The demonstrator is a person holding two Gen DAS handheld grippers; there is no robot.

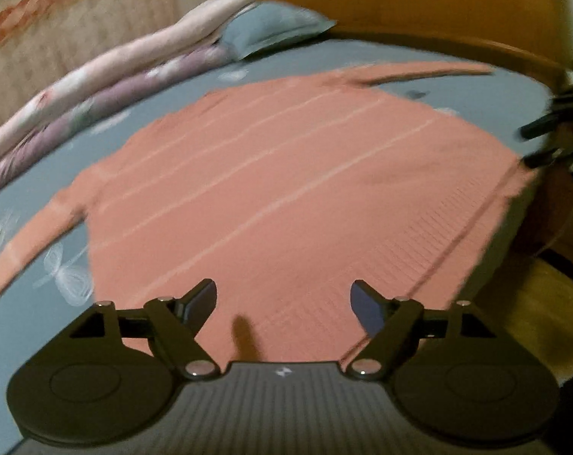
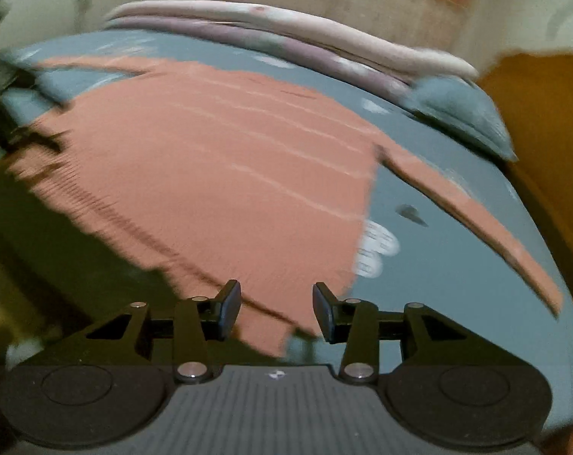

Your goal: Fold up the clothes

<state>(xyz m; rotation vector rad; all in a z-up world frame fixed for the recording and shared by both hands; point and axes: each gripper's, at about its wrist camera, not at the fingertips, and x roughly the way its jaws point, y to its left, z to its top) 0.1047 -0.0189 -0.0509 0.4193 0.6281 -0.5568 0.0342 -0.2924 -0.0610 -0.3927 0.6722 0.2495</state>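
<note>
A salmon-pink sweater (image 1: 286, 189) with thin pale stripes lies spread flat on a grey-blue bedsheet (image 1: 40, 322), sleeves stretched out to both sides. My left gripper (image 1: 282, 303) is open and empty, hovering just above the sweater's ribbed hem. The right gripper's fingers (image 1: 544, 144) show at the right edge of the left wrist view, near the hem corner. In the right wrist view the sweater (image 2: 210, 159) fills the middle, and my right gripper (image 2: 277, 311) is open and empty over the hem's corner, jaws apart on either side of the cloth edge. Both views are blurred.
A folded pink and purple quilt (image 1: 108, 87) lies along the bed's far side with a grey-blue pillow (image 1: 275, 26) beside it. A wooden headboard (image 1: 419, 3) stands behind. The bed edge and wooden floor (image 1: 532, 303) are at the right. A curtain (image 1: 58, 11) hangs beyond the quilt.
</note>
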